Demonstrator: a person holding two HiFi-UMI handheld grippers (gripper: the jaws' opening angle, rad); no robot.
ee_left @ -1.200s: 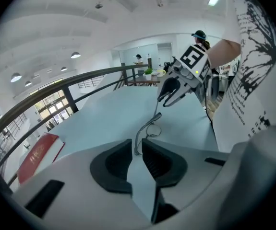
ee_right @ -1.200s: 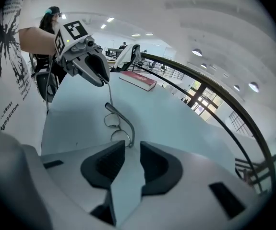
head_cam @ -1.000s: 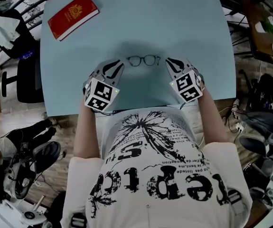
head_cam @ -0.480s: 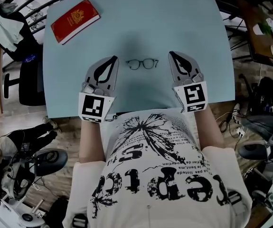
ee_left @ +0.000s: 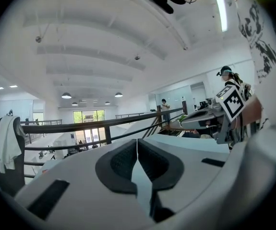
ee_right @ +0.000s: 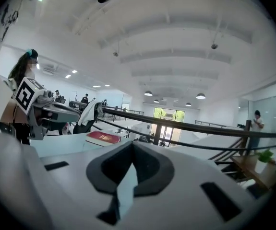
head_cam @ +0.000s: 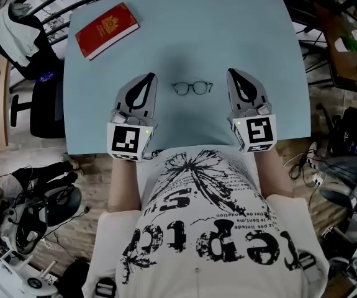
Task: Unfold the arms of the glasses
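Observation:
Dark thin-rimmed glasses (head_cam: 192, 88) lie on the light blue table (head_cam: 184, 30), between my two grippers. They are too small here to tell how their arms stand. My left gripper (head_cam: 148, 77) hovers just left of them, shut and holding nothing. My right gripper (head_cam: 231, 72) hovers just right of them, also shut and holding nothing. Both point away from the person, close to level. In the left gripper view the jaws (ee_left: 137, 141) meet in a thin seam; the right gripper view shows the same (ee_right: 132, 143). Neither gripper view shows the glasses.
A red booklet (head_cam: 107, 30) lies at the table's far left corner and shows in the right gripper view (ee_right: 102, 138). Black chairs (head_cam: 32, 104) stand left of the table. A dark railing (ee_right: 190, 126) runs beyond the far edge. The person stands against the near edge.
Both grippers have risen from the tabletop and tipped up towards level, their marker cubes now facing the head camera. The glasses lie where they were.

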